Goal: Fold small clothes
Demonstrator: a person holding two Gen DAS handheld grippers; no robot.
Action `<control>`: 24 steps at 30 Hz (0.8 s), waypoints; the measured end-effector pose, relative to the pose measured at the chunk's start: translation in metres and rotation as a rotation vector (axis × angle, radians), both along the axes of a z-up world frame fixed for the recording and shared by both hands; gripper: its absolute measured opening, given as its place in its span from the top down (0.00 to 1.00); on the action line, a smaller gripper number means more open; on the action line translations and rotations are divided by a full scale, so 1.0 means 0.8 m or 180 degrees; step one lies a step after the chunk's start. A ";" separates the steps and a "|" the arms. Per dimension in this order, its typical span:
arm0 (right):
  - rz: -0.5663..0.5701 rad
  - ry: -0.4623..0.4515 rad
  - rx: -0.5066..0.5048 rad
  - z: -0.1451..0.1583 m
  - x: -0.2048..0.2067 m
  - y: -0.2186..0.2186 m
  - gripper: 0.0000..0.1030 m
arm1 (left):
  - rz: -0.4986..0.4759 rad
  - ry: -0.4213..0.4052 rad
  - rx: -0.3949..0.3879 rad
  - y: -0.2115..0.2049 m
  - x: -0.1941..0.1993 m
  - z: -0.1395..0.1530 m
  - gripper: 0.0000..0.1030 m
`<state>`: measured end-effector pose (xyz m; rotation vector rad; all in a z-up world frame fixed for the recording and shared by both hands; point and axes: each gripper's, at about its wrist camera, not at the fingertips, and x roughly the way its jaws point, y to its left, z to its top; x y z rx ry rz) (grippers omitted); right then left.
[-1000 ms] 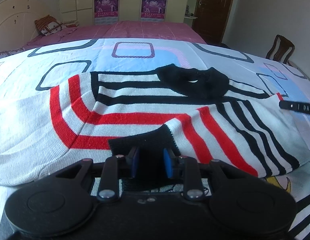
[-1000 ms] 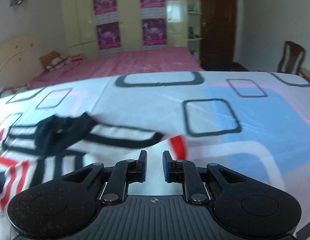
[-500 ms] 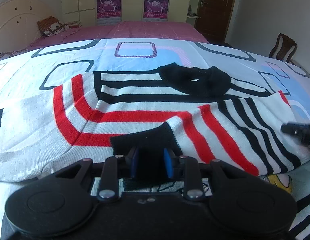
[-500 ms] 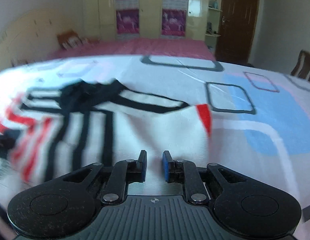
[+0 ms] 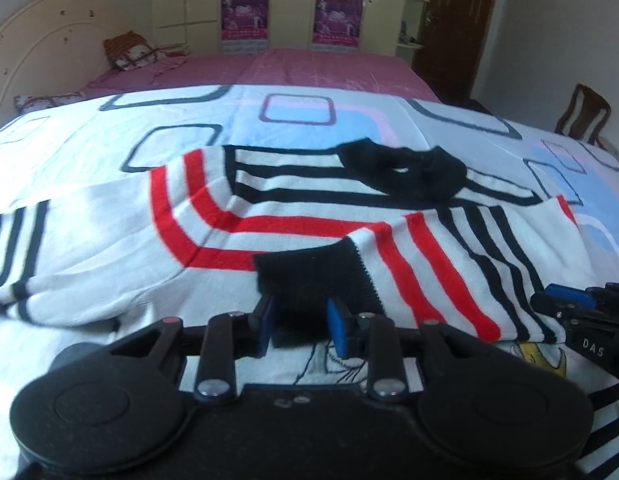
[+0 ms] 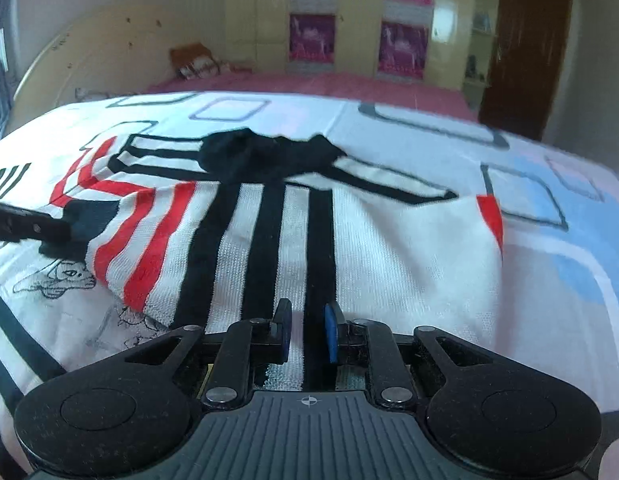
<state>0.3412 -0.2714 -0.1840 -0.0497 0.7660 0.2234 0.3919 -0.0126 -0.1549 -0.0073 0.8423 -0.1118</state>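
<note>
Two claws at work: my left claw (image 5: 299,326) is clamped on the black cuff (image 5: 309,276), folding the sleeve across the striped sweater (image 5: 309,216) mid-bed (image 5: 89,148). My right claw (image 6: 307,338), jaws apart and just opening, should next pinch the near hem.

One white knitted sweater (image 5: 309,216) with red and black stripes, black collar and cuff, lay on near bed. Two black two-finger grippers with blue pads: left gripper (image 5: 301,320), right gripper (image 6: 307,336). Two beds: white patterned bedspread (image 5: 293,120) near, pink bedspread (image 5: 309,68) far. One brown wooden chair (image 5: 585,116) at far right.
</note>
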 end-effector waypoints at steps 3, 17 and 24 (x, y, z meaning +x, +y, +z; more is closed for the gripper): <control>0.0134 -0.0129 0.0101 0.013 -0.002 0.009 0.69 | 0.0124 -0.0016 -0.0041 0.009 -0.012 0.009 0.70; 0.0419 0.0033 0.0233 -0.003 0.018 0.089 0.46 | 0.0511 -0.0050 -0.0074 0.059 -0.064 0.042 0.63; 0.0309 0.0007 0.0334 0.018 0.018 0.102 0.46 | 0.0587 -0.0021 -0.0188 0.110 -0.060 0.033 0.62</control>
